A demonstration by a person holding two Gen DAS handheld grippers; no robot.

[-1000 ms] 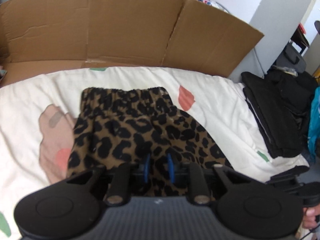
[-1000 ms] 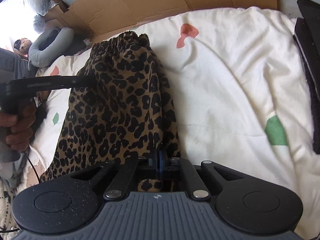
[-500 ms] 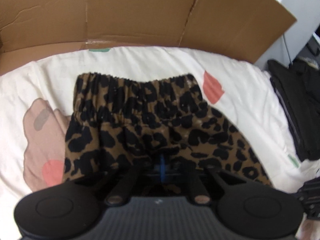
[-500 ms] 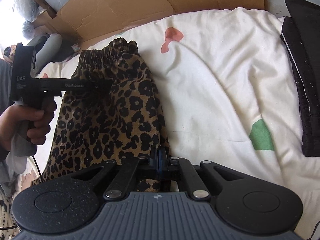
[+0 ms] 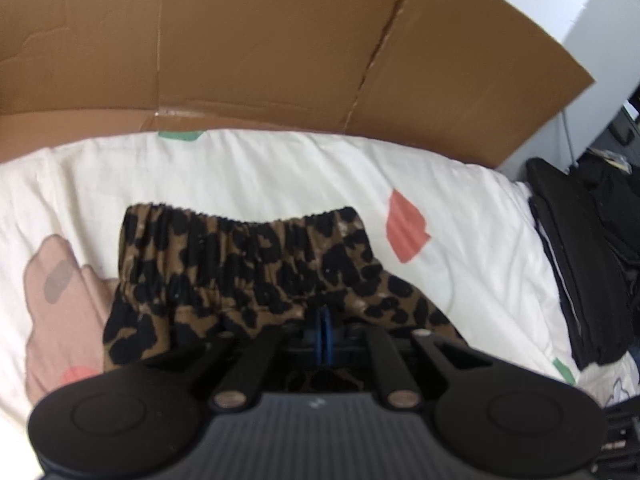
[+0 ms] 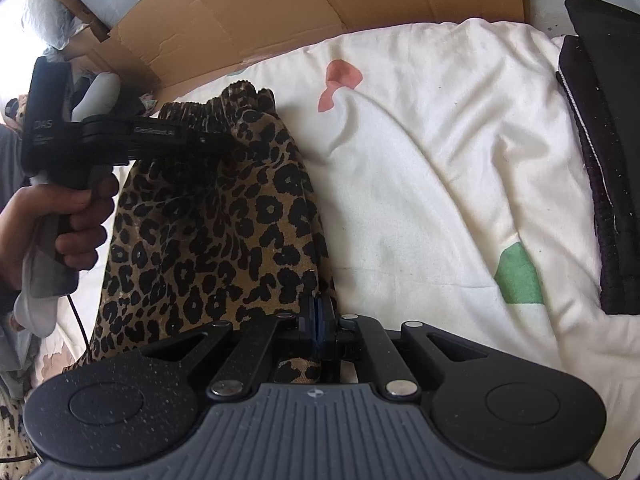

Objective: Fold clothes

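The leopard-print skirt (image 5: 248, 272) lies on the cream bedsheet (image 5: 280, 168), its waistband nearest the cardboard (image 5: 260, 48). A second ago the left gripper (image 5: 322, 332) stood open at the hem; now it is clenched on that cloth and has carried it up close to the waistband. The right gripper (image 6: 318, 320) stays clamped on the skirt's other hem corner, further back. The bottom-to-top fold looks half done, left side leading.

Only "DAS" can really be made out, printed on the left gripper (image 6: 224, 142) body in the right wrist view; the smaller lettering along its arm is too blurred.
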